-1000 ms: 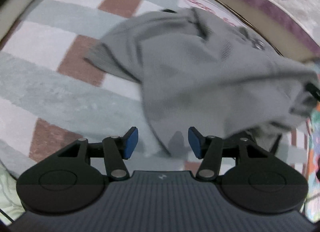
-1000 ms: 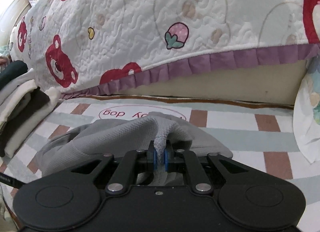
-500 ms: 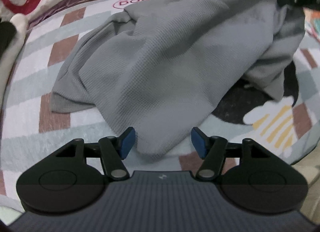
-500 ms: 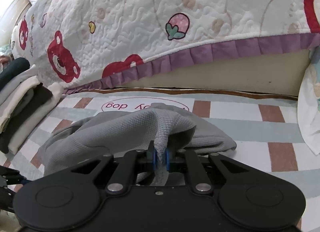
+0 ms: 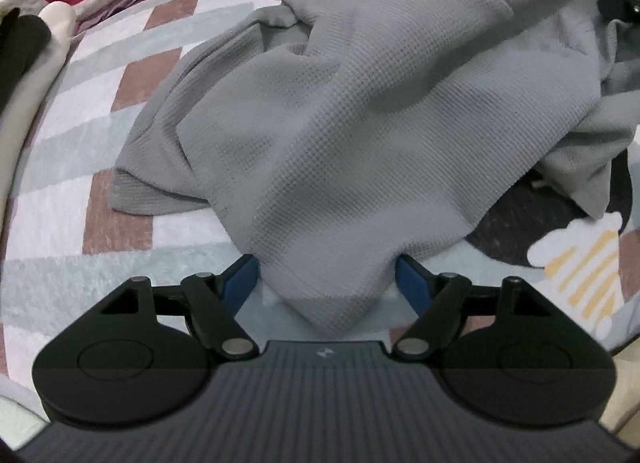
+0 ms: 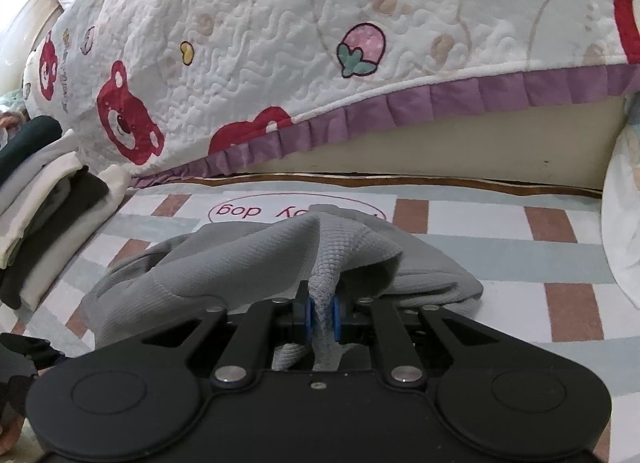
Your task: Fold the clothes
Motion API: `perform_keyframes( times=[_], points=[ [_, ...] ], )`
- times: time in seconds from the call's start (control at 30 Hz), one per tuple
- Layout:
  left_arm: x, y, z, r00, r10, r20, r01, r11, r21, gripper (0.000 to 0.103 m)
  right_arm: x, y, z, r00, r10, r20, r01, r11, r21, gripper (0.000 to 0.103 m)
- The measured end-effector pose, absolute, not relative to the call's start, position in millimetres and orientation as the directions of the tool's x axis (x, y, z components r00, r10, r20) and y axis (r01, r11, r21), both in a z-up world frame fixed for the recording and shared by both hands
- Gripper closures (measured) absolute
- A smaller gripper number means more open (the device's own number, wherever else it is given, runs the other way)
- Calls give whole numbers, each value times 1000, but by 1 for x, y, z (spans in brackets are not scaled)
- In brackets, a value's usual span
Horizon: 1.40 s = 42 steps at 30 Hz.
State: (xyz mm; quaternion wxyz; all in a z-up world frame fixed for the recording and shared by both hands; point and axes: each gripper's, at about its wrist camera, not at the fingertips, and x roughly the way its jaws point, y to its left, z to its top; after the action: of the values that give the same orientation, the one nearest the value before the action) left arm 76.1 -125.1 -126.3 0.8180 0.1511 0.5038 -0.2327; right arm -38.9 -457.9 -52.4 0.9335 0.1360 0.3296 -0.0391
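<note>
Between the wide-apart jaws of our left gripper (image 5: pixel 327 277) now lies a hanging corner of the grey garment (image 5: pixel 360 111); half a second ago this corner was only at the mouth of the jaws, and one second ago the view was blurred and the cloth was further ahead. So we have moved the left gripper forward onto the corner, but the blue pads do not press it; the jaws are open on both sides of the cloth. Our right gripper (image 6: pixel 320 317) keeps its jaws closed on a fold of the same garment, as in the earlier pictures, and holds this part lifted, so the cloth makes a small tent just ahead of the jaws. The rest of the garment lies crumpled on the striped rug (image 5: pixel 120 111), ahead of both grippers, not flat and not folded. We judge that the left side is ready to grip, which would let us stretch the garment between two hands. Further away, to the left of the right jaws, stands a pile of folded clothes (image 6: pixel 44 203), and behind everything is the quilted bed cover (image 6: pixel 320 43) with bears.
</note>
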Motion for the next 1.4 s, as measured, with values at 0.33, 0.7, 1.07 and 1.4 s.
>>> perform_keyframes(
  times=[0.33, 0.7, 1.07, 1.4],
  points=[
    [86, -84, -73, 588, -193, -786, 400, 914, 75, 96, -51, -450, -50, 783, 133, -608, 64, 954, 292, 87],
    [75, 12, 26, 847, -104, -522, 129, 992, 12, 97, -41, -399, -3, 735, 629, -253, -341, 666, 664, 89],
    [106, 130, -65, 546, 141, -826, -242, 970, 6, 95, -17, -246, -25, 295, 827, -479, -592, 551, 588, 89],
    [97, 118, -48, 565, 101, -819, -174, 985, 1, 55, -11, -235, -47, 257, 783, -567, -543, 602, 586, 89]
  ],
)
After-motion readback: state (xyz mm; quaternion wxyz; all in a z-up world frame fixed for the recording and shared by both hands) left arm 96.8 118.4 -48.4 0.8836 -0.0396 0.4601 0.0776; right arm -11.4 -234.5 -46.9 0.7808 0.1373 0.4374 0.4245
